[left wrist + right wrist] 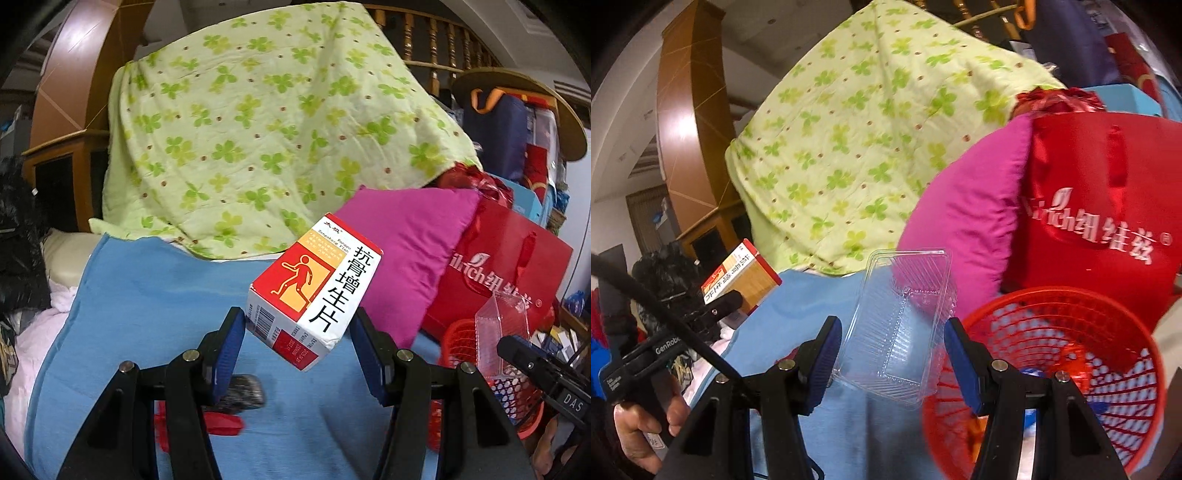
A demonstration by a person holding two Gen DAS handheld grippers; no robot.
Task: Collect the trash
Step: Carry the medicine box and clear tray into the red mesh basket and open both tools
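While lifted clear of the blue blanket [140, 295], left tongs [297, 325] gripping a medicine box [314, 288] between blue pads [229, 354], one pad on each side. Box tilted, white with a red and orange panel showing a walking figure, black characters down one face, barcode on the near end, one lower corner dented. Beneath it on the blanket, a dark crumpled scrap [243, 391] and a red wrapper [221, 424], both blurred.

Right tongs [892, 350] clamped on a clear plastic tray [901, 325], held slanted with its ribbed bottom facing the camera, its right edge just over the rim of a red mesh basket [1052, 295]. Basket low on the right, a few coloured bits inside, too blurred to name. Same tray [502, 332] and basket [458, 343] visible at the right edge of the left view, along with the black body of the right tool.

Behind everything, a green clover-print quilt [258, 129] draped over a tall heap, a magenta pillow [406, 251] leaning against it, and a red shopping bag [517, 273] with white lettering touching the pillow's right side. Wooden railing [436, 40] across the top right, curved wooden panel [77, 66] at upper left.

In the right view, a bare hand [639, 424] at lower left wrapped around the black handle of the left tool, the box [738, 273] seen edge-on above it.
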